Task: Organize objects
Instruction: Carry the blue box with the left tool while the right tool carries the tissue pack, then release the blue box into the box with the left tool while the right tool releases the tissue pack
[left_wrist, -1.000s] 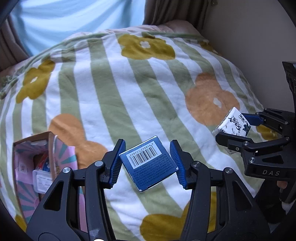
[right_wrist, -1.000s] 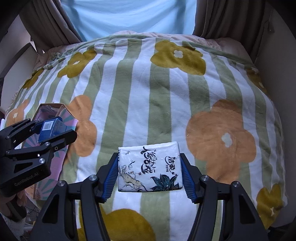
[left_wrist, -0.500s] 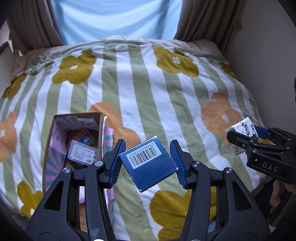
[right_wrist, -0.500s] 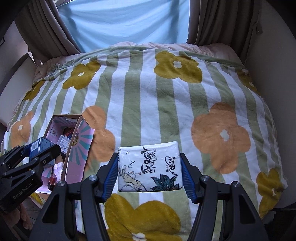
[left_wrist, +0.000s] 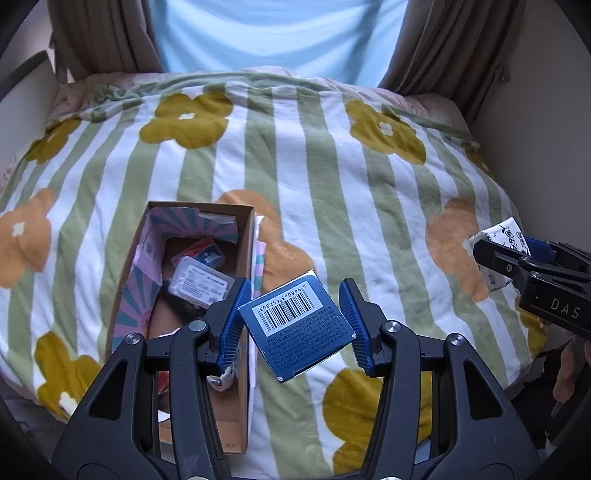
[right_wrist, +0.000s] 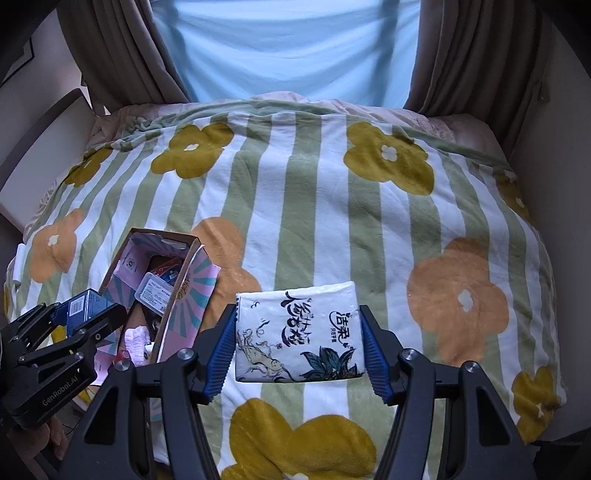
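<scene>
My left gripper (left_wrist: 293, 325) is shut on a small blue box (left_wrist: 297, 325) with a barcode, held tilted above the bed, just right of an open cardboard box (left_wrist: 247, 295). The cardboard box has pink striped flaps and holds a clear plastic case (left_wrist: 197, 286) and several small packs. My right gripper (right_wrist: 298, 332) is shut on a white tissue pack (right_wrist: 298, 332) with ink drawings, held above the bedspread. In the right wrist view the left gripper (right_wrist: 74, 317) with the blue box (right_wrist: 83, 304) is at the lower left, over the cardboard box (right_wrist: 184, 291). The right gripper (left_wrist: 517, 254) shows at the right edge of the left wrist view.
A striped bedspread (right_wrist: 314, 206) with yellow and orange flowers covers the bed. Brown curtains (right_wrist: 122, 62) and a light blue window drape (right_wrist: 288, 48) hang behind it. A wall (left_wrist: 535, 129) runs along the right side.
Both grippers have pulled back and up from the bed, each keeping its object. The left gripper has swung leftward, so the open cardboard box is now fully in view.
</scene>
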